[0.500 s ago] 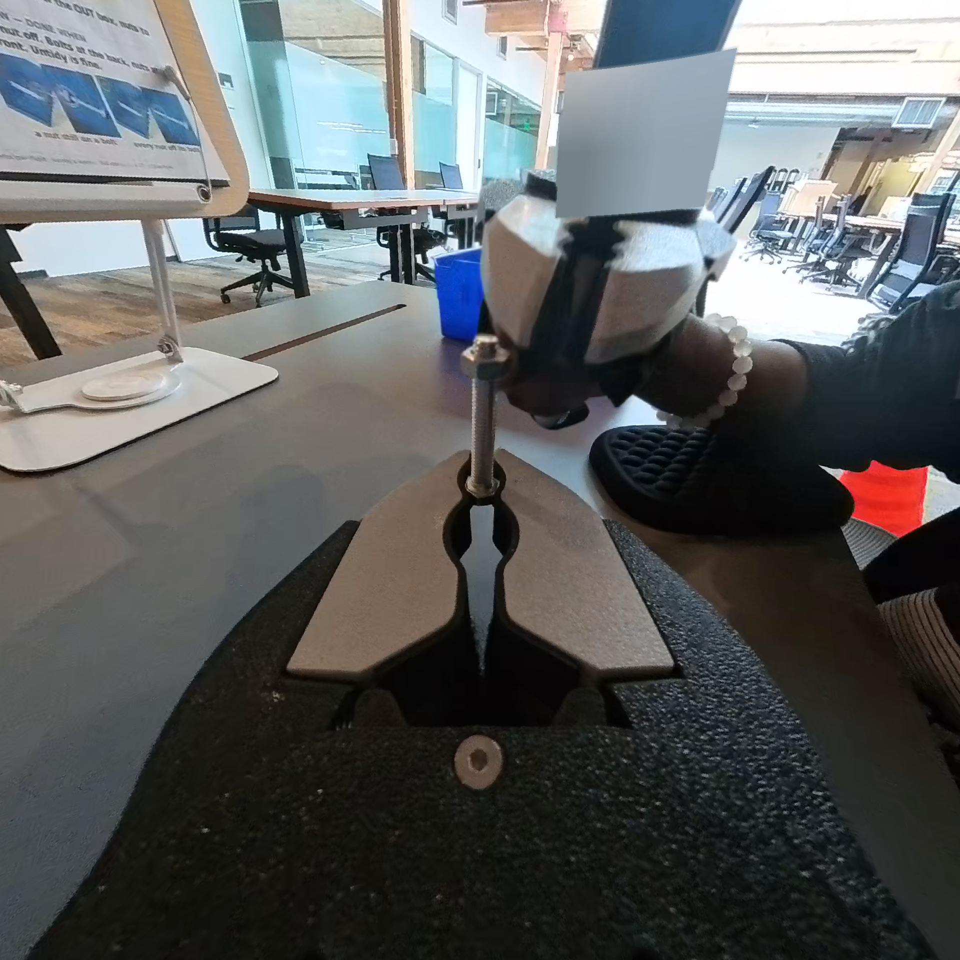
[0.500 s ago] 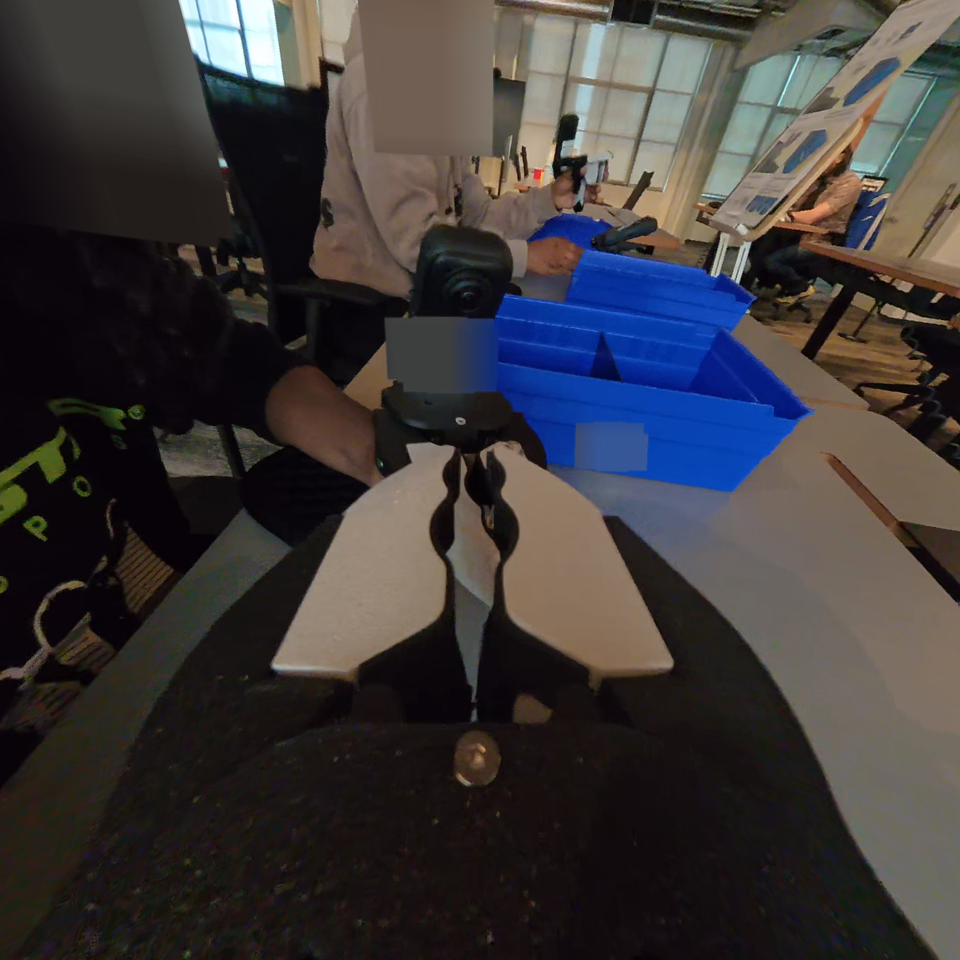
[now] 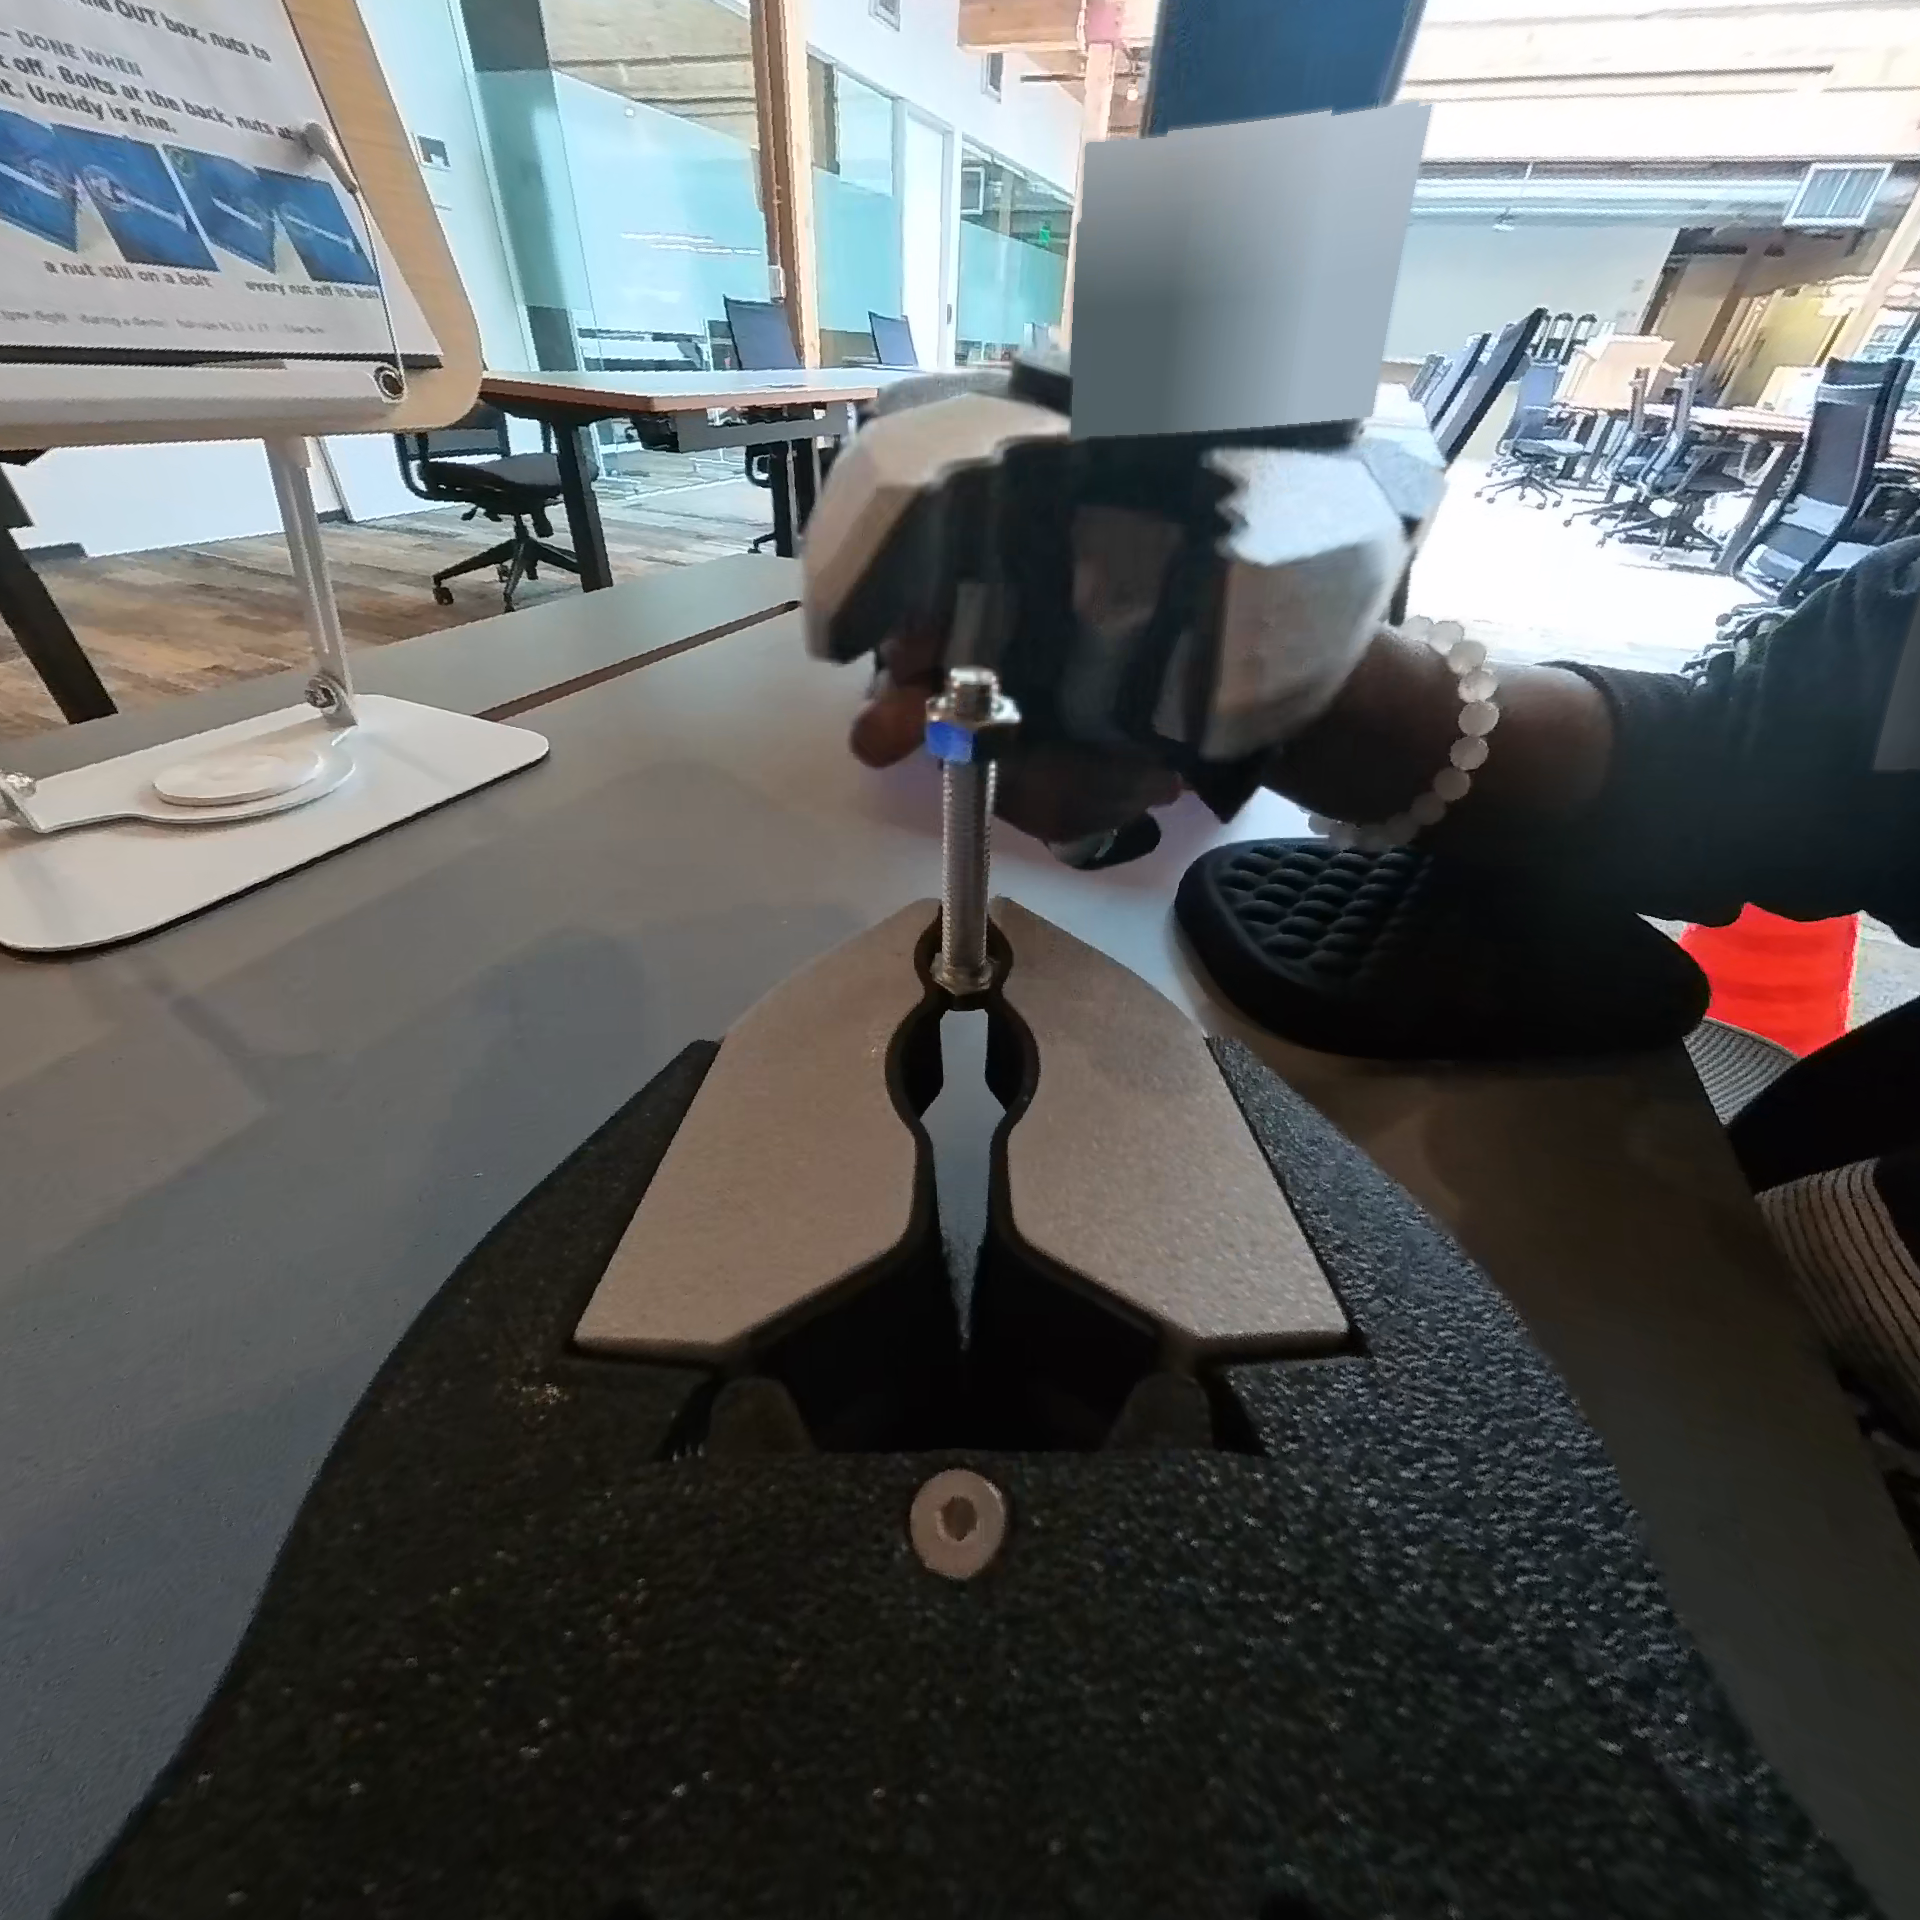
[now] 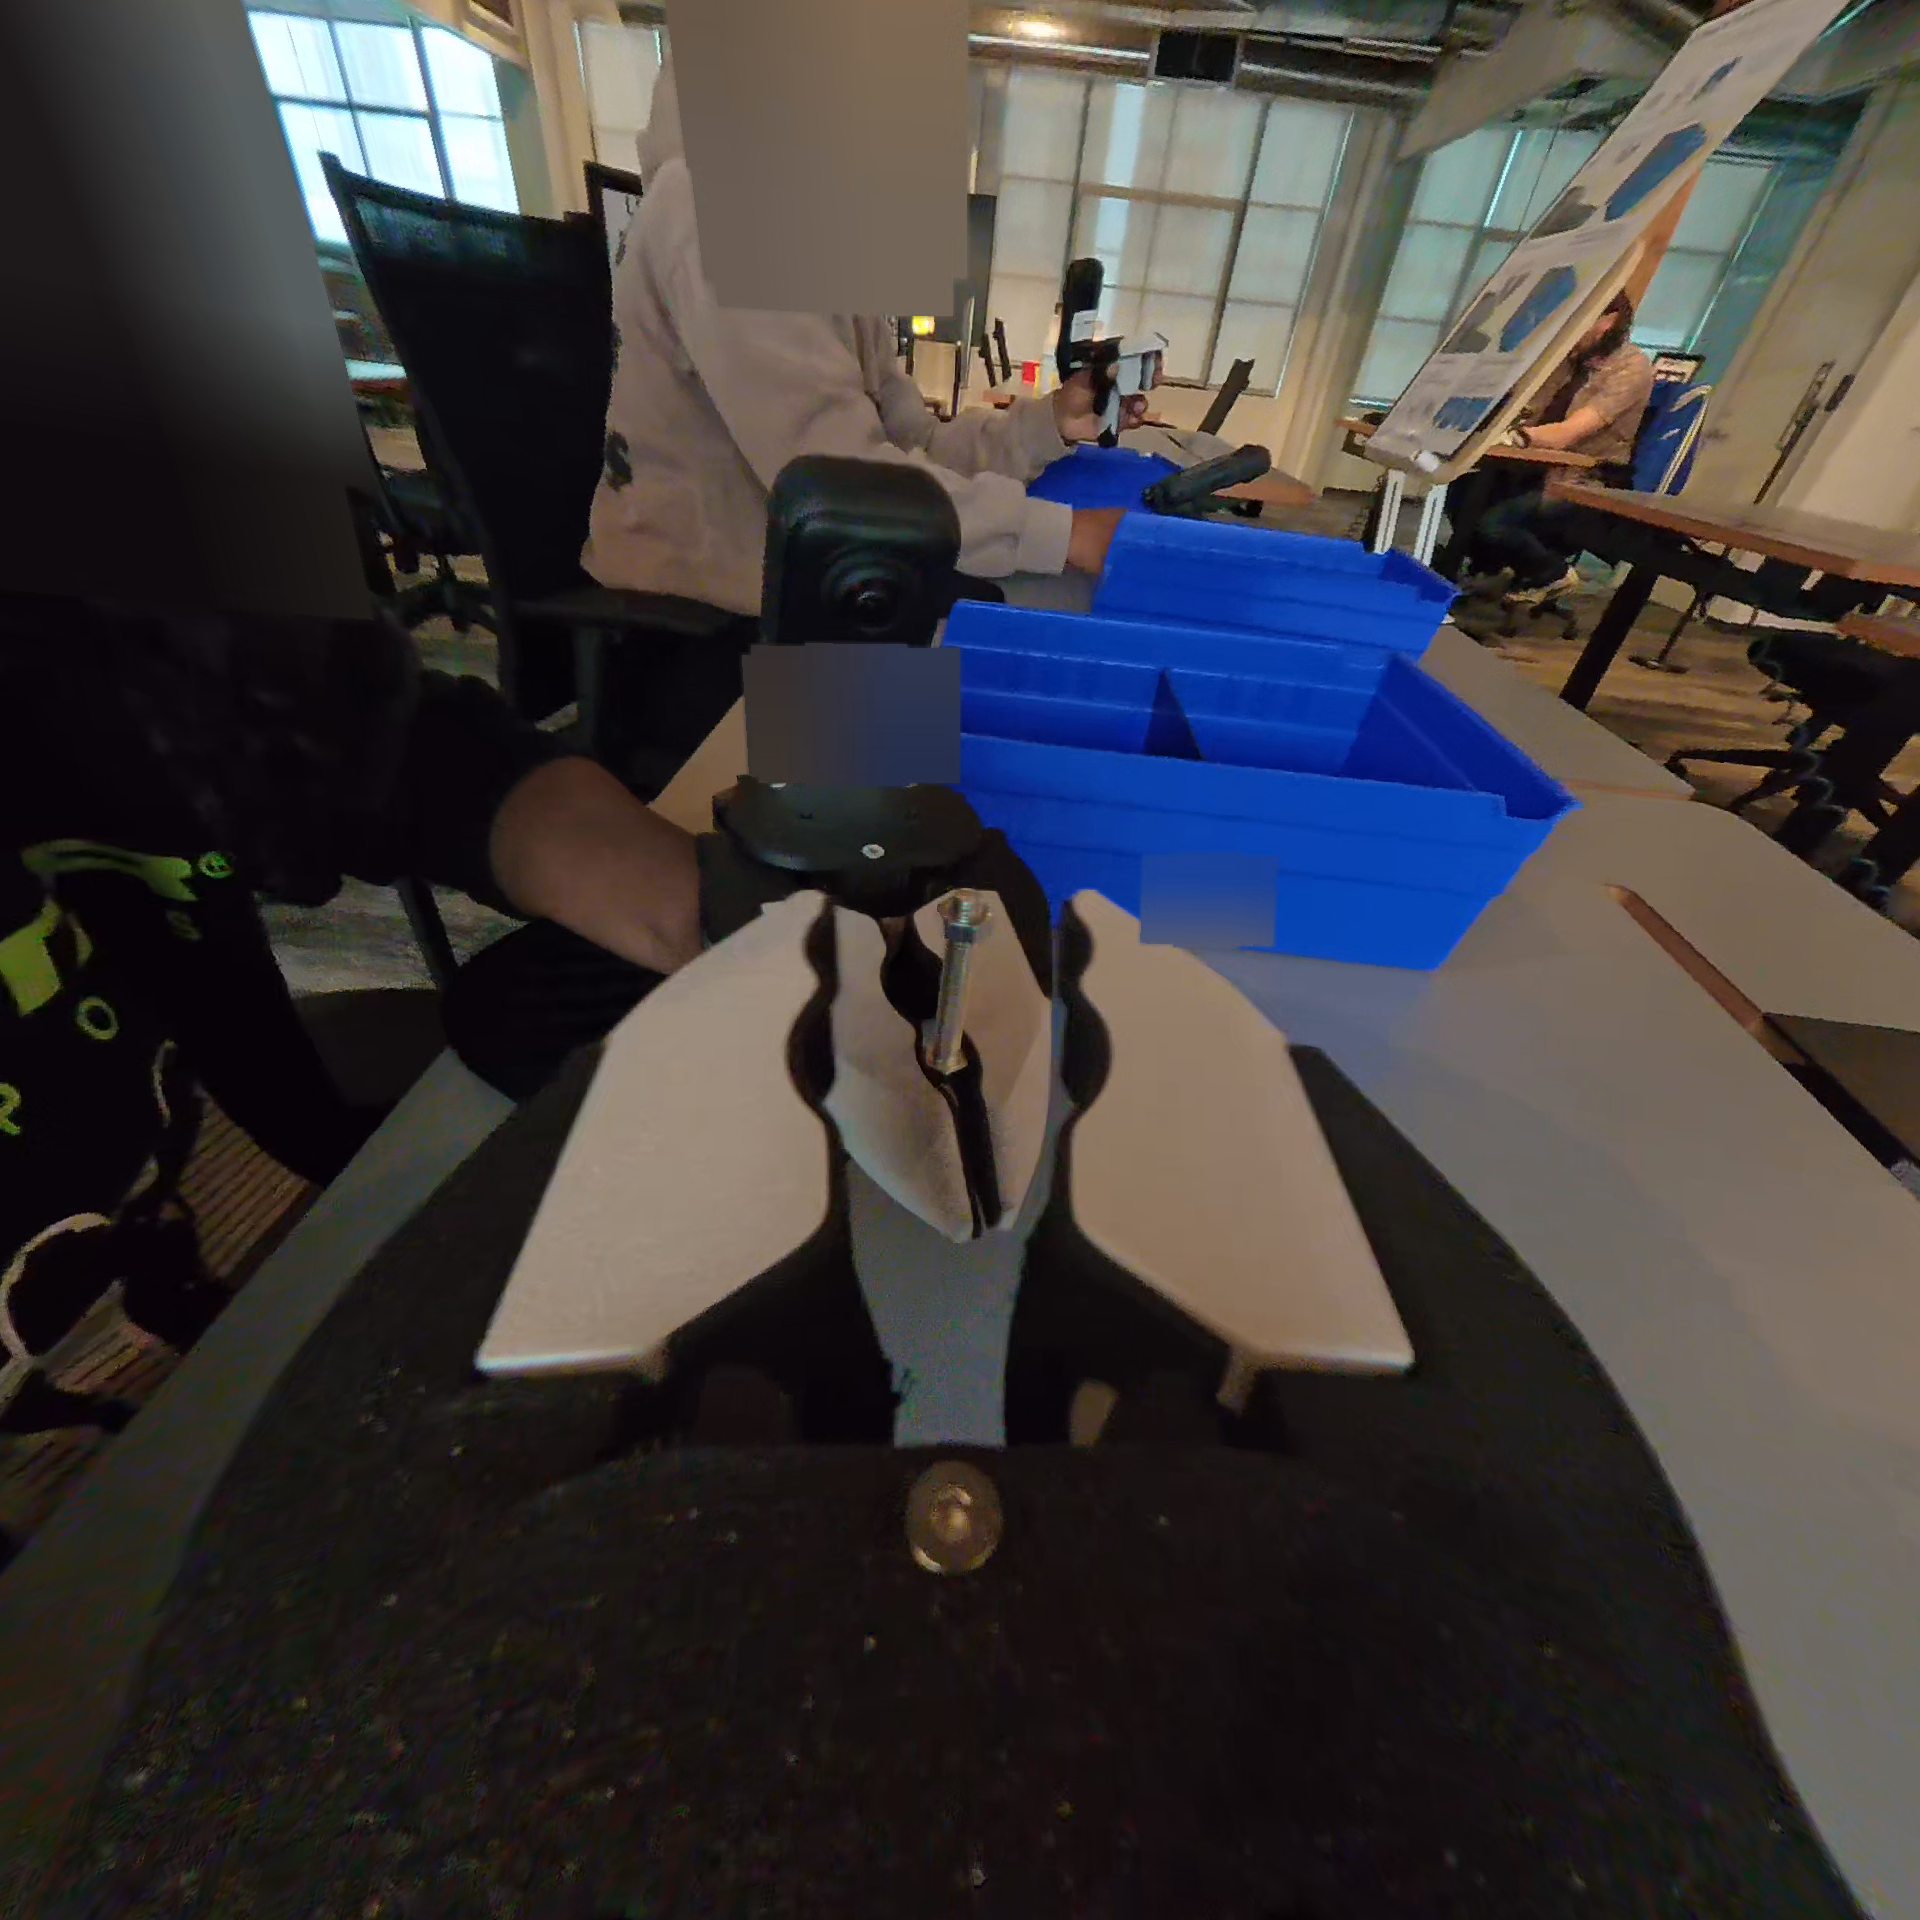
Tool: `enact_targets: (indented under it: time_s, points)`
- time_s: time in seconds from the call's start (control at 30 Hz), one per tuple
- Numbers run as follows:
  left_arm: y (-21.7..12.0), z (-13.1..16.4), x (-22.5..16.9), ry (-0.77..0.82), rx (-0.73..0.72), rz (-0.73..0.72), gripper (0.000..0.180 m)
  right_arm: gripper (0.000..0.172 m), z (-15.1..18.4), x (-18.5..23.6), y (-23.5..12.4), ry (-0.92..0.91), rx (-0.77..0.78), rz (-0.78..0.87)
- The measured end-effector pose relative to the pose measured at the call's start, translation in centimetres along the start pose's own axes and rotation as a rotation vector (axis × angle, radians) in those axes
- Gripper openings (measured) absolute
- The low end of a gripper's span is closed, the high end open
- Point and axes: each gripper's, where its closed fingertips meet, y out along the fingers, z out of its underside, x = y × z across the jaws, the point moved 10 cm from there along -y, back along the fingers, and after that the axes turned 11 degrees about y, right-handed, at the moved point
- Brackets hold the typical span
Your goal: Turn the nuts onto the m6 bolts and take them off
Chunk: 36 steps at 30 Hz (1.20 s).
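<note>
The left hand-held gripper (image 3: 966, 961) is clamping the head end of the bolt (image 3: 966, 842), its fingers (image 3: 821, 1081) pressing in on it at the tips, so the bolt is standing upright above the desk (image 3: 312, 1091). The very bottom of the bolt is sitting down in the notch between the tips and is hidden. Near the top of the bolt a nut (image 3: 971, 712) is sitting on the thread, a short stub of thread showing above it.

Just behind the bolt, the right hand-held gripper (image 4: 951, 935) is standing wide apart, its fingers (image 4: 717, 1122) flanking the bolt without touching it. From the left wrist view it is blurred, and a grey patch is covering its upper part. Beyond the bolt, the blue bin (image 4: 1299, 831) is resting on the desk; its contents are hidden behind its wall. Farther off, a second blue bin (image 4: 1278, 592) is partly cut off behind the first.
</note>
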Motion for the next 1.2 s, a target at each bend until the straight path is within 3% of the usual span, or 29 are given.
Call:
enact_targets:
  time_s: [0.07,0.13,0.17,0.2,0.27,0.37,0.4,0.57,0.67,0.73,0.77,0.9,1.0,1.1,1.2]
  points:
    - [0.0,0.01,0.02,-0.002,-0.001,0.001,0.001,0.043,0.21,0.33,0.37,-0.034,0.03,-0.01]
    - [-0.05,0.0,0.06,-0.006,-0.004,-0.003,0.001,0.026,0.07,0.62,0.22,-0.06,0.047,-0.006]
    - [-0.06,0.0,0.07,-0.005,-0.005,-0.006,0.001,0.008,-0.1,0.59,-0.04,-0.061,0.046,-0.009]
    - [-0.07,0.0,0.08,-0.007,-0.005,-0.005,0.001,0.006,-0.31,0.55,-0.27,-0.04,0.027,-0.022]
    - [-0.04,0.01,0.08,-0.008,-0.004,-0.001,0.001,0.008,-0.38,0.27,-0.44,0.006,-0.002,-0.036]
    - [0.01,0.01,0.0,-0.001,0.0,0.003,0.001,0.043,0.13,0.06,0.14,-0.004,0.01,-0.003]
    - [0.0,0.02,0.01,-0.002,0.0,0.002,0.001,0.045,0.25,0.18,0.32,-0.019,0.032,-0.004]
    - [-0.06,0.02,0.07,-0.007,-0.005,-0.005,0.001,0.009,-0.14,0.32,-0.26,-0.024,0.037,-0.006]
    - [-0.02,0.02,0.05,-0.004,-0.002,0.0,0.001,0.015,-0.12,-0.08,-0.4,0.015,0.005,-0.004]
    - [0.02,0.02,-0.01,0.002,0.002,0.002,0.001,0.041,0.17,-0.07,0.08,0.002,0.019,0.013]
    - [0.01,0.02,-0.01,0.0,0.001,0.001,0.001,0.042,0.28,0.1,0.28,-0.013,0.039,0.01]
    - [-0.08,0.02,0.1,-0.008,-0.005,-0.008,0.001,0.008,0.07,0.49,-0.05,-0.074,0.05,0.016]
    - [-0.02,0.04,0.07,-0.006,-0.001,-0.001,0.001,0.009,-0.14,0.2,-0.31,-0.021,0.005,0.003]
    - [0.0,0.04,0.02,-0.001,0.001,0.0,0.001,0.036,0.2,0.13,0.17,-0.036,0.027,0.031]
    - [-0.04,0.04,0.08,-0.006,-0.002,-0.002,0.001,0.023,0.27,0.43,0.27,-0.054,0.045,0.012]
